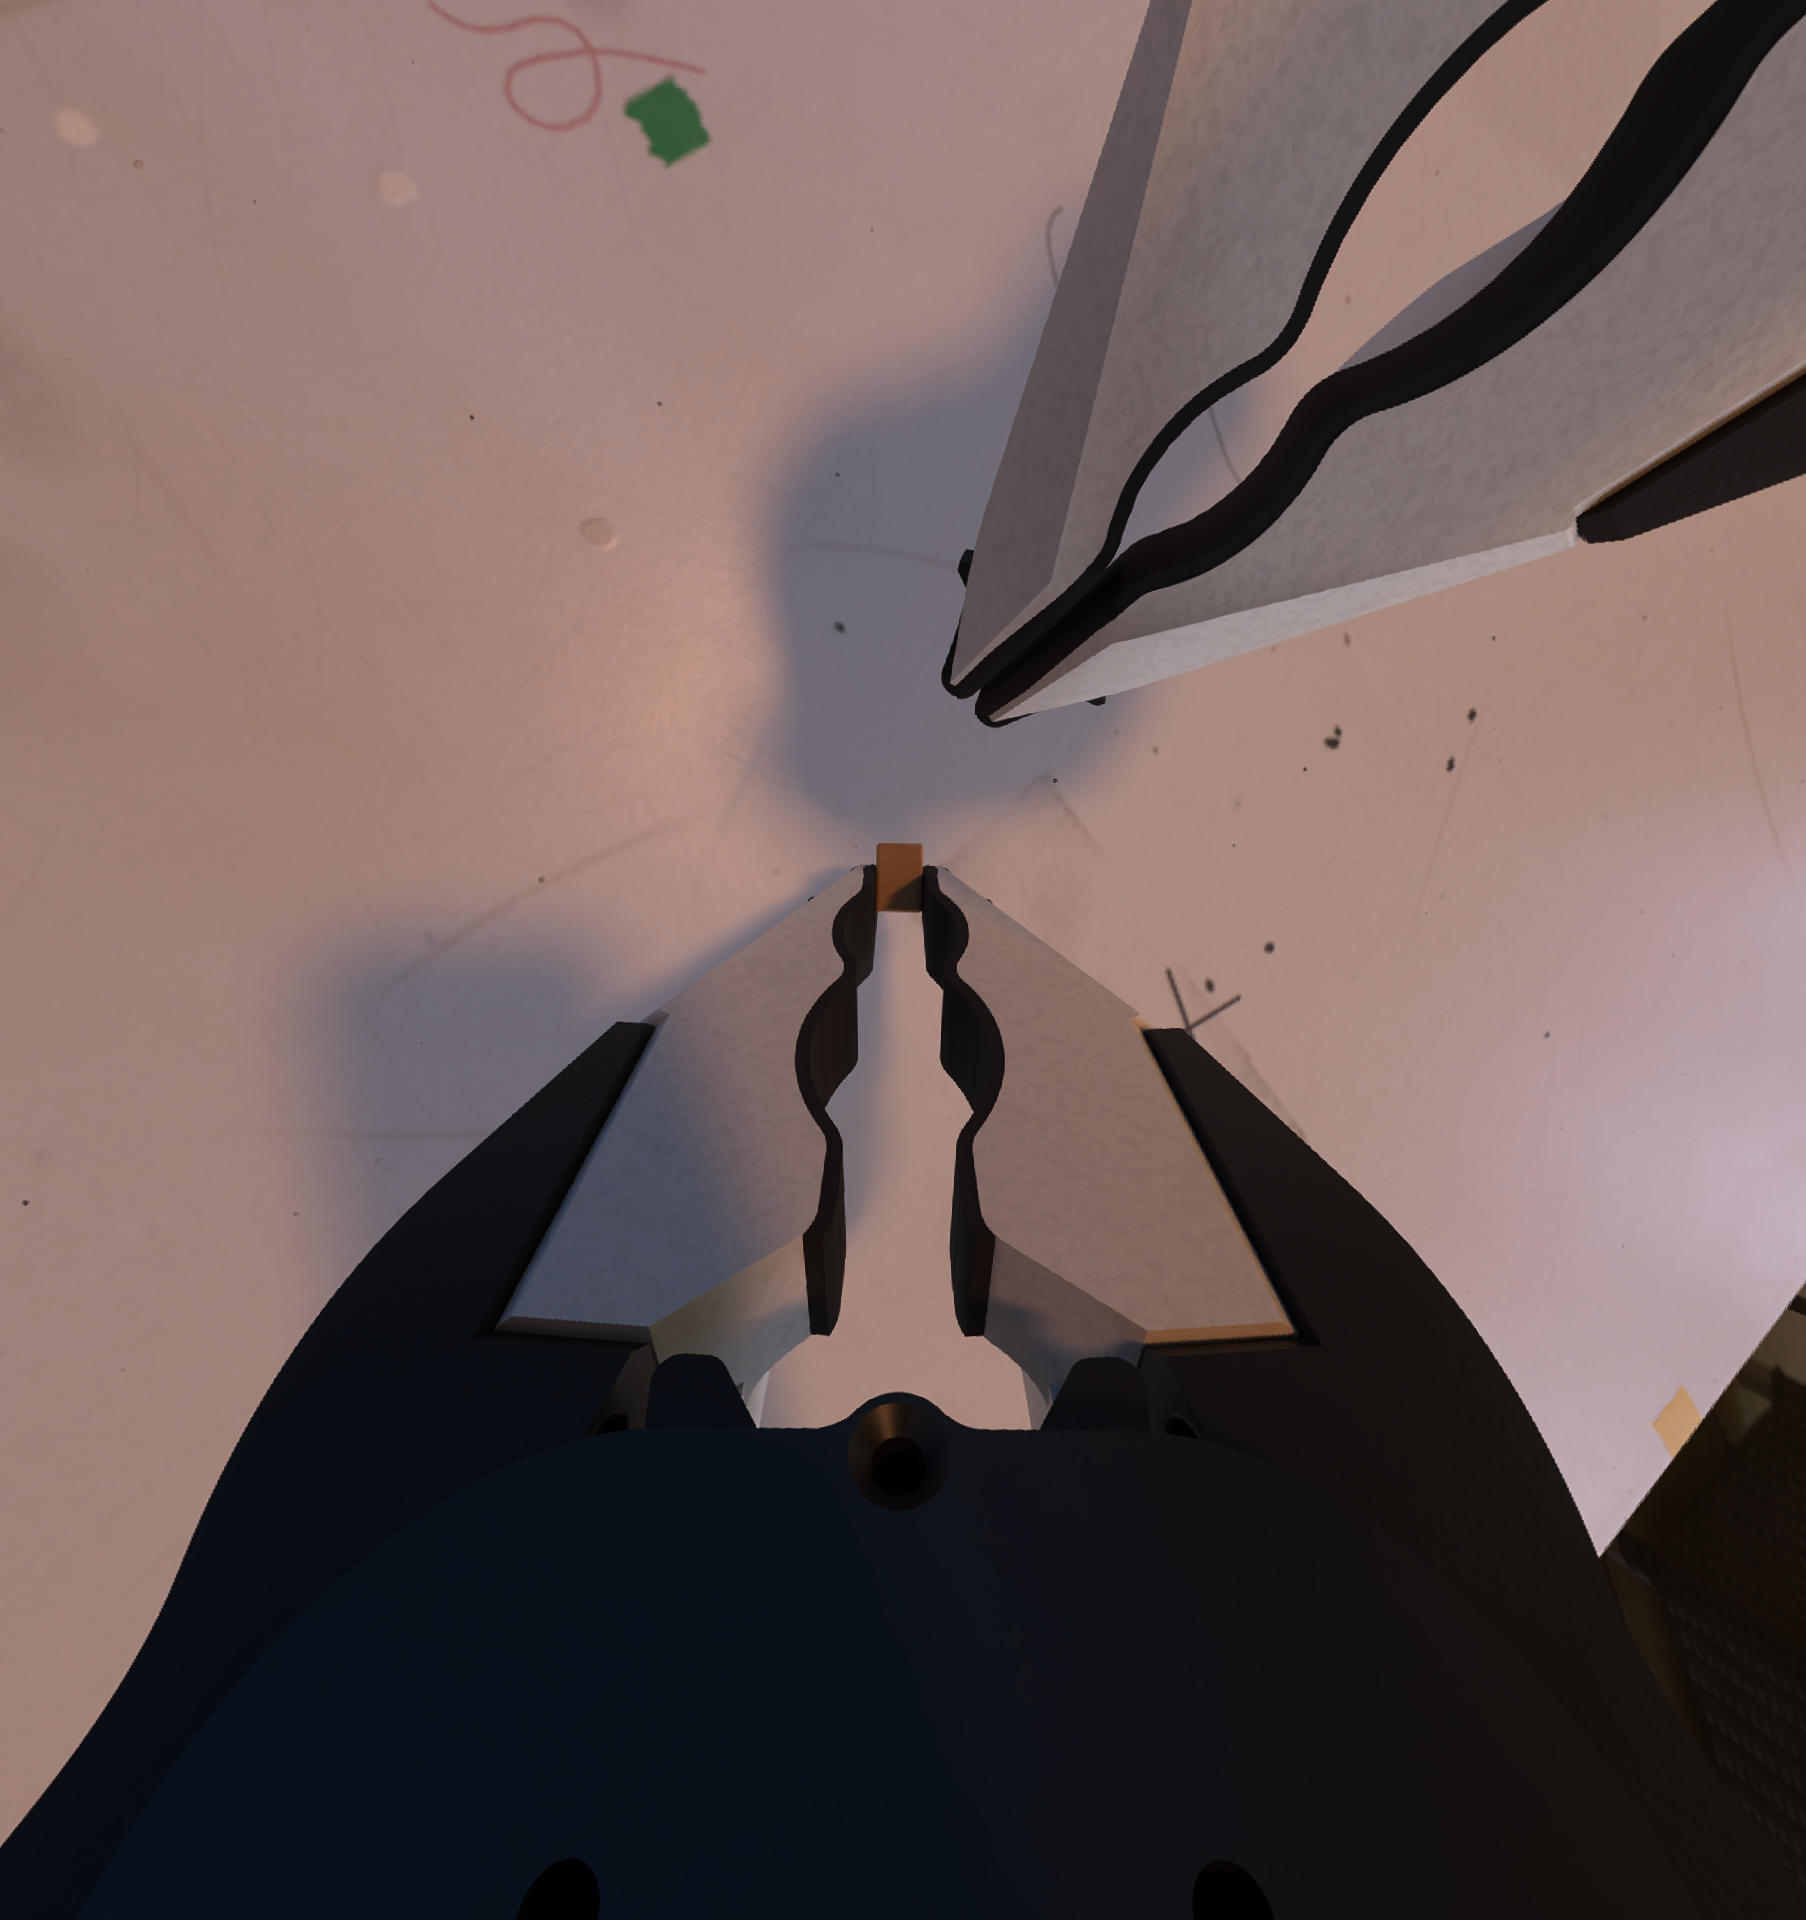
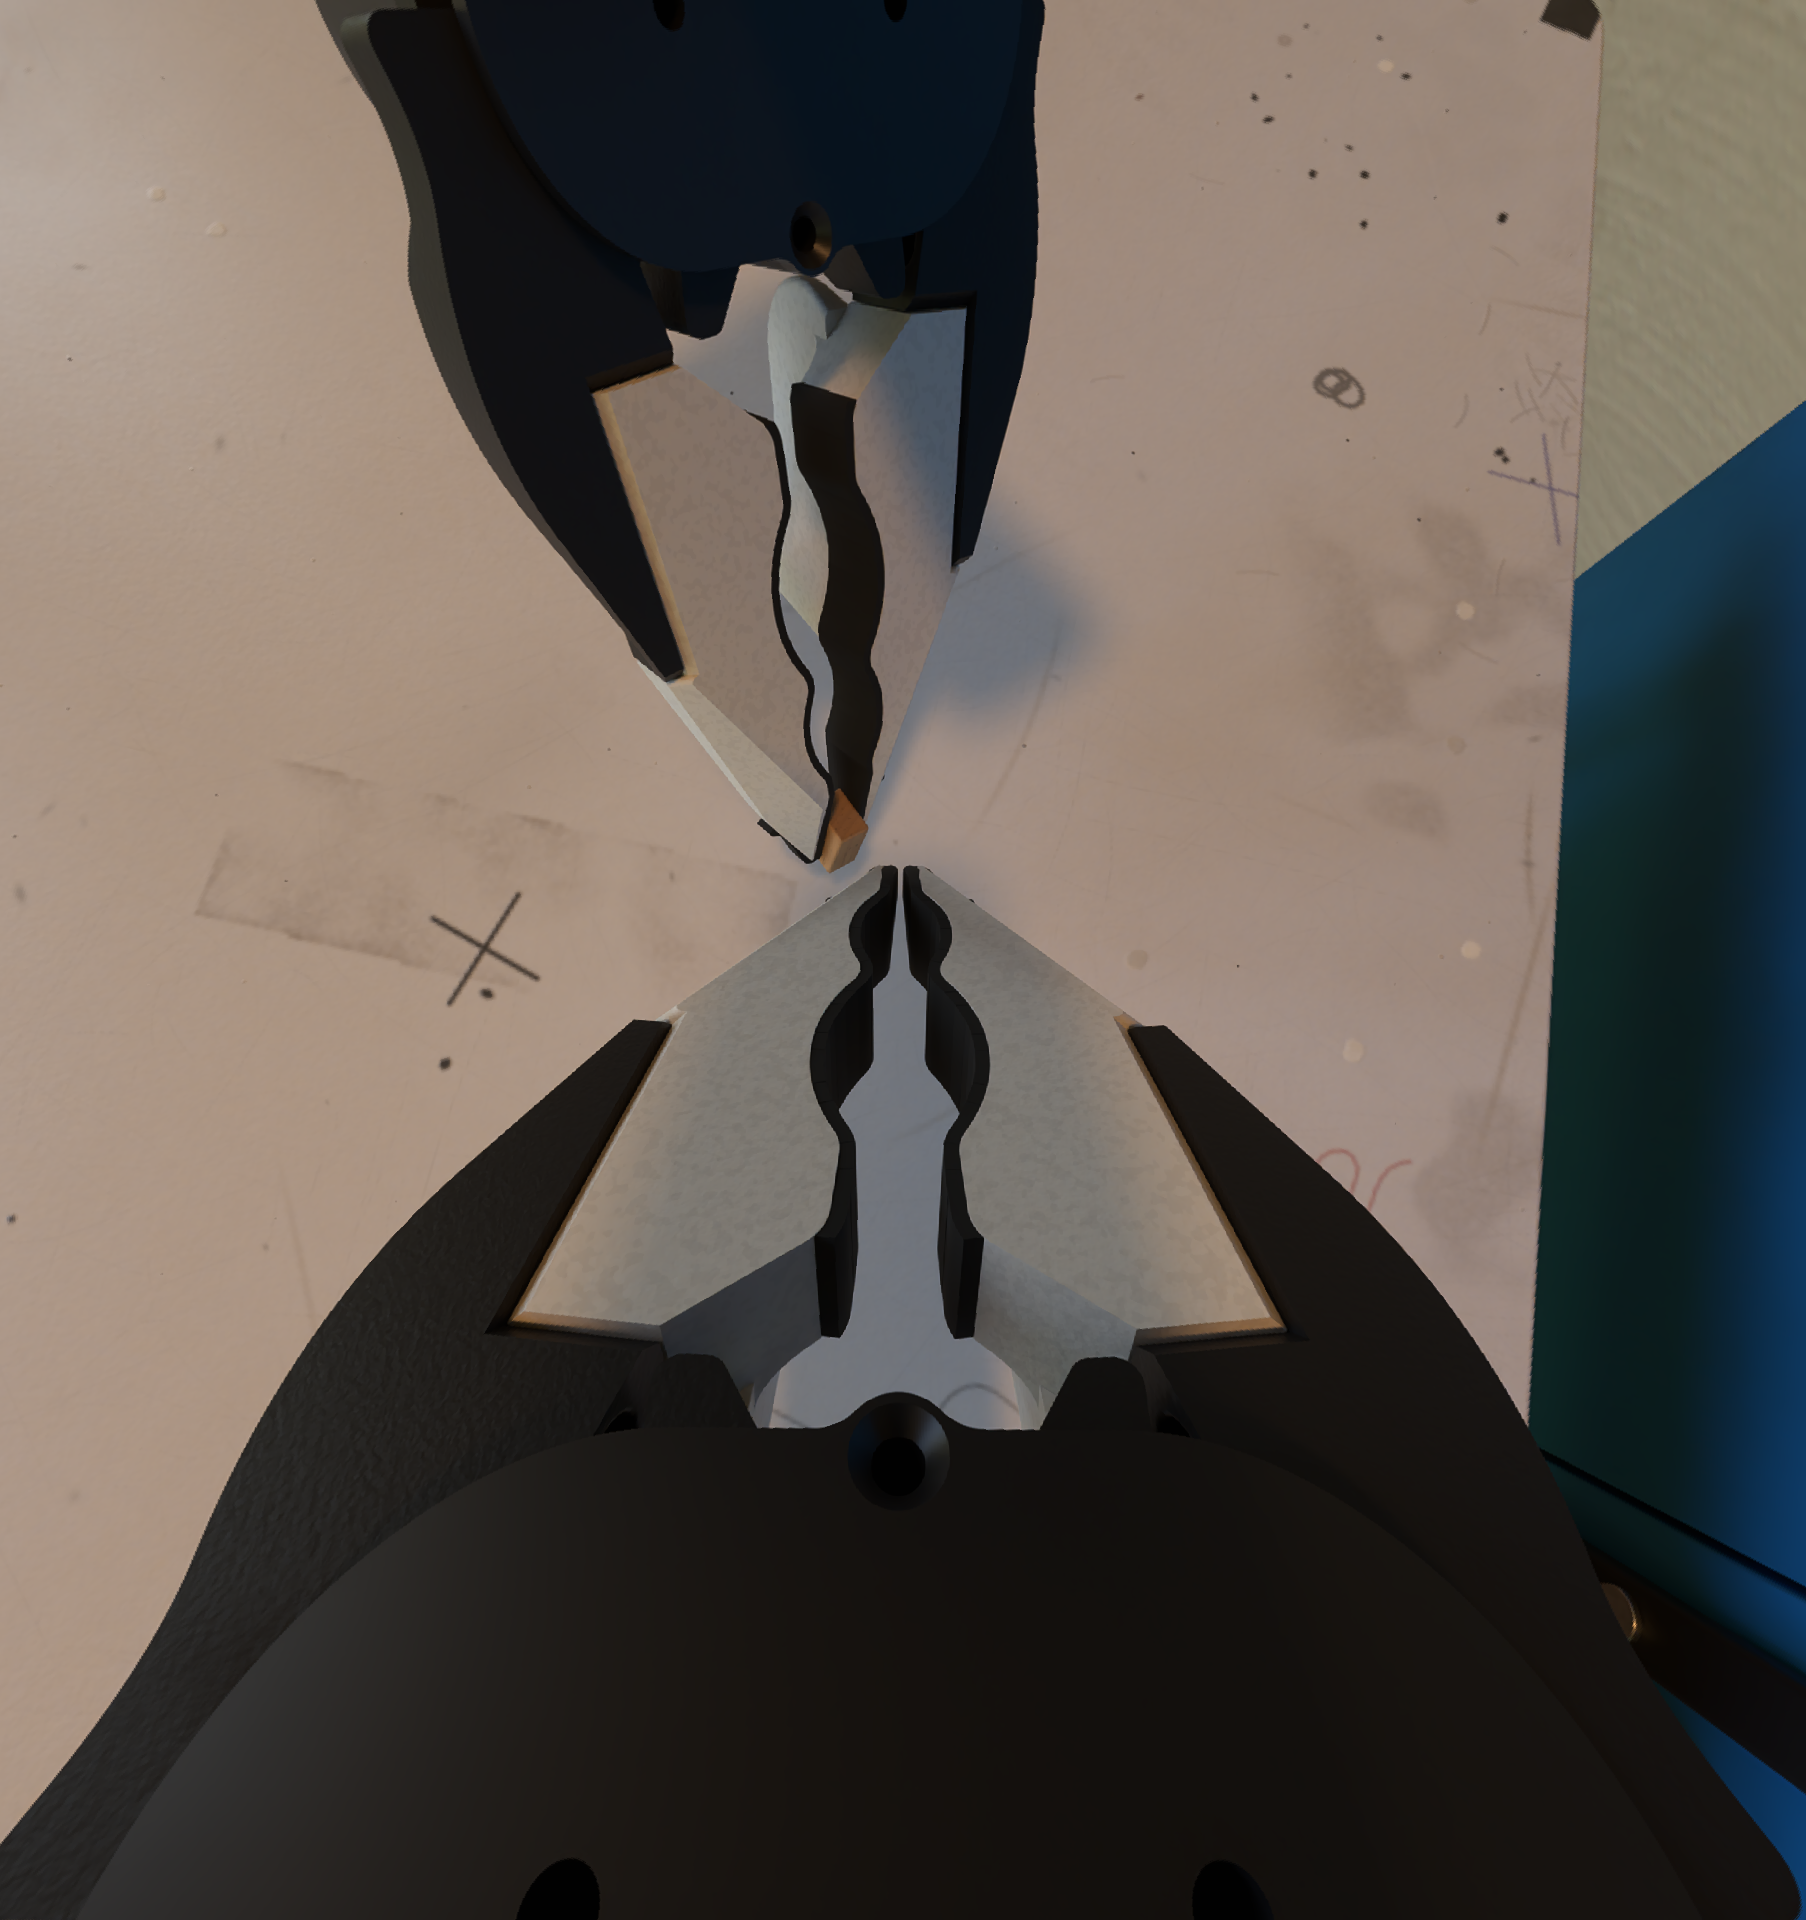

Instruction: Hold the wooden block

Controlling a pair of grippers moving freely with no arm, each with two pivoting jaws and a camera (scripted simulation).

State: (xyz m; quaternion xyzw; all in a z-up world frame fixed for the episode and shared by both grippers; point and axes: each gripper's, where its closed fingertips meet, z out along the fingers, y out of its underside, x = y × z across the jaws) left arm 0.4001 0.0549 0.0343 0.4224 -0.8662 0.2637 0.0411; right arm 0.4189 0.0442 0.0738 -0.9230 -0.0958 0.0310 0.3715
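Note:
A small orange-brown wooden block (image 1: 899, 878) is pinched between the tips of my left gripper (image 1: 899, 888), which is shut on it above the pale table. In the right wrist view the same block (image 2: 843, 828) shows at the tips of the left gripper (image 2: 834, 836), coming in from the top. My right gripper (image 2: 899, 878) is shut and empty, its tips just below and beside the block, a small gap apart. In the left wrist view the right gripper (image 1: 982, 691) comes in from the upper right, tips closed, beyond the block.
The pale scuffed table (image 1: 359, 623) carries a green scrap (image 1: 668, 120), a red scribble (image 1: 556, 78) and a pen cross (image 2: 485, 948). A blue box (image 2: 1709, 935) stands past the table's right edge (image 2: 1564, 727).

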